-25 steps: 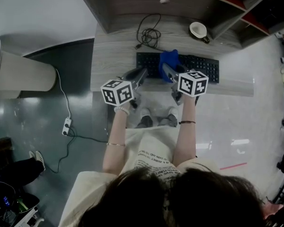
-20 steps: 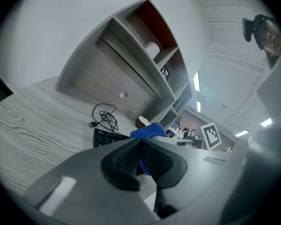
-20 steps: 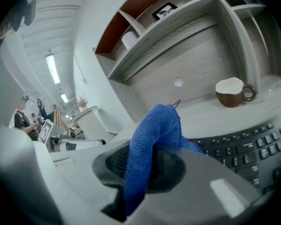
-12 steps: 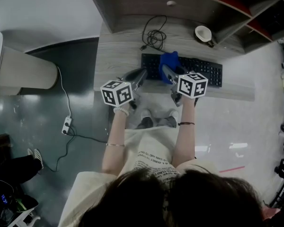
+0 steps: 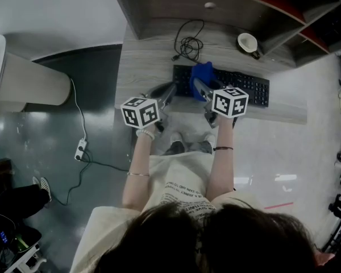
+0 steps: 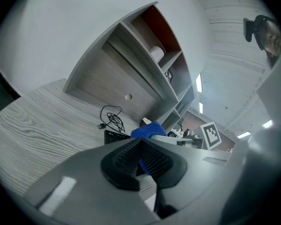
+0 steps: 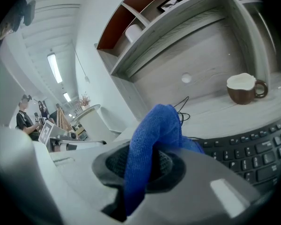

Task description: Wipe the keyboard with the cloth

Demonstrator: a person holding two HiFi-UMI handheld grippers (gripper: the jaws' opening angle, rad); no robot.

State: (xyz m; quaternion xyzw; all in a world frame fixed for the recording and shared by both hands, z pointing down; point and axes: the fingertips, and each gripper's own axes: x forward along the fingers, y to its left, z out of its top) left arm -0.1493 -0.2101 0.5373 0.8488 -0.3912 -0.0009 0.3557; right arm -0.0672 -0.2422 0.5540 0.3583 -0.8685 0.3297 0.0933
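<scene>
Right gripper [image 5: 200,87] is clamped tight on the blue cloth [image 5: 203,73], and the cloth is bunched up over the left end of the keyboard [image 5: 241,87]. Left gripper [image 5: 169,90] hangs just off that same end, above the desk [image 5: 139,67], its 2 jaws pressed together on nothing. Behind the keyboard there's a coiled black cable [image 5: 188,44] at the left and a brown mug [image 5: 248,42] further right, both apart from the keys.
</scene>
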